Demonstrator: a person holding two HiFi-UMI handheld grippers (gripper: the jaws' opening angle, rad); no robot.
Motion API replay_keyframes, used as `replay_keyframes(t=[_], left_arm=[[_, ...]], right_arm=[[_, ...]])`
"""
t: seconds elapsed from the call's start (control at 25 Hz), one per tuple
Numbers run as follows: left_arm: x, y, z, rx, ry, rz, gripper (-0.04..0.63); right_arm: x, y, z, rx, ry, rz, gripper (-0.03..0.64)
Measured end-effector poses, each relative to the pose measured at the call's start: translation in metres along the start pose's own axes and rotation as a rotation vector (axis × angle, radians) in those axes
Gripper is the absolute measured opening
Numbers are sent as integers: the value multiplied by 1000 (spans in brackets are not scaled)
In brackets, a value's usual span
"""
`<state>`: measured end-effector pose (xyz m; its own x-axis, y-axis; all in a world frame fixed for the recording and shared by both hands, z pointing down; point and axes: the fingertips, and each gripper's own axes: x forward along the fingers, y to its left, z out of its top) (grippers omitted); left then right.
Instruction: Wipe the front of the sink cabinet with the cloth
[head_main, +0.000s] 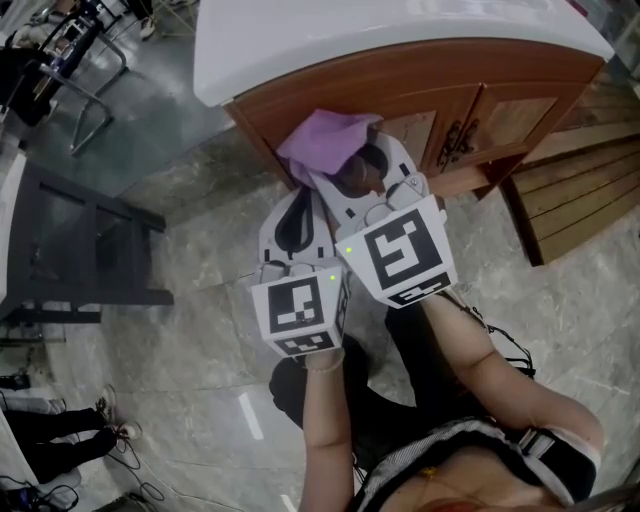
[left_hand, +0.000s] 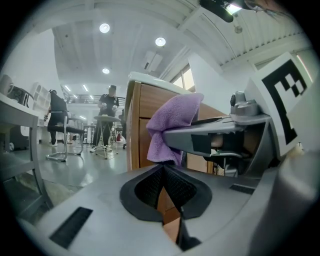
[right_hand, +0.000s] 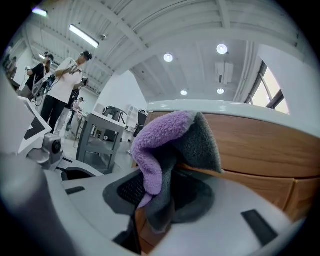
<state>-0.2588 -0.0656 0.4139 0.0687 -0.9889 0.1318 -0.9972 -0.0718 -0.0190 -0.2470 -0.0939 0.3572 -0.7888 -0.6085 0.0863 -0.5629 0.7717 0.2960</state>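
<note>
1. The right gripper (right_hand: 159, 196) is clamping its jaws tight on the purple cloth (right_hand: 165, 142), which is bunching out ahead of the fingertips.
2. The left gripper (left_hand: 162, 171) is carrying nothing, with its jaws closed together, and is sitting just beside and behind the right 1.
3. The cloth is lying between the right jaws and the cabinet front (head_main: 400, 88), near its left corner; whether it is touching cannot be told.
4. Judgement: the panel's long run is extending rightward from the cloth, so the right gripper is better placed to wipe.

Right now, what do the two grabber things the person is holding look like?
The left gripper and right gripper are pale grey plastic, with black ribbed pads inside the jaws. Each carries a cube of black-and-white square markers and a tiny green light. No sleeves cover the forearms.
</note>
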Motion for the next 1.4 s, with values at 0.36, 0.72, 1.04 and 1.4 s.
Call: replay_keyframes(t=[0.36, 0.72, 1.04, 1.4], left_arm=[[9, -16, 2, 11, -7, -41, 0], [17, -30, 0, 14, -3, -68, 0], [26, -44, 1, 22, -4, -93, 0], [34, -54, -2, 22, 3, -120, 1]], right_arm=[[-10, -19, -9, -21, 15, -47, 175], [-26, -45, -22, -12, 49, -95, 175], [-40, -70, -31, -17, 74, -138, 175], [-54, -97, -46, -19, 107, -188, 175]])
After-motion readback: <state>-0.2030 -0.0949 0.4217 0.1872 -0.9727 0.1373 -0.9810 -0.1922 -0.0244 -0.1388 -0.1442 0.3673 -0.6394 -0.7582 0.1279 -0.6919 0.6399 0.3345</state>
